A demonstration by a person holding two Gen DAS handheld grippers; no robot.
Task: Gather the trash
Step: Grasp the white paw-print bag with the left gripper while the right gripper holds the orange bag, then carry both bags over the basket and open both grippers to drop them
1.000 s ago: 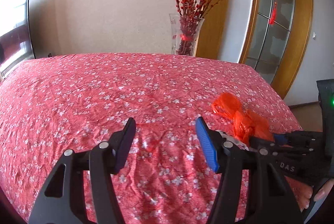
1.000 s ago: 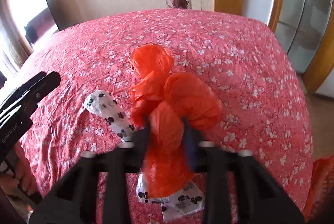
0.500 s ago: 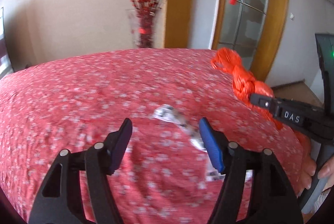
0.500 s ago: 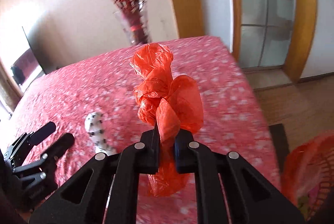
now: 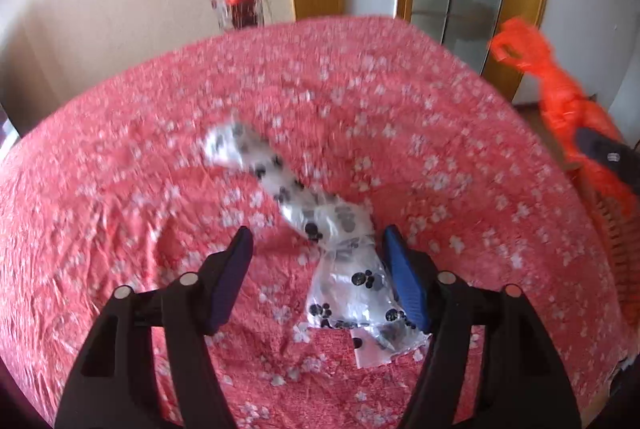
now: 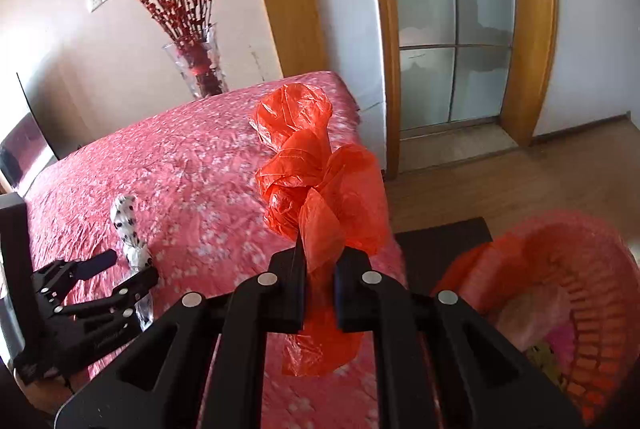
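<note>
Left gripper (image 5: 318, 271): matte black plastic frame, two long angled arms with triangular cut-outs. Round silver pivot screws at the joints. Inner pads (image 5: 404, 285) bright blue, flat and narrow. From the right wrist view it shows several small silver screws along the linkage and faint pale lettering on its lower arm, too small to read.

Right gripper (image 6: 318, 269): same black frame, same triangular cut-outs, four silver screw heads across the linkage. Fingers blocky, square-ended.
</note>
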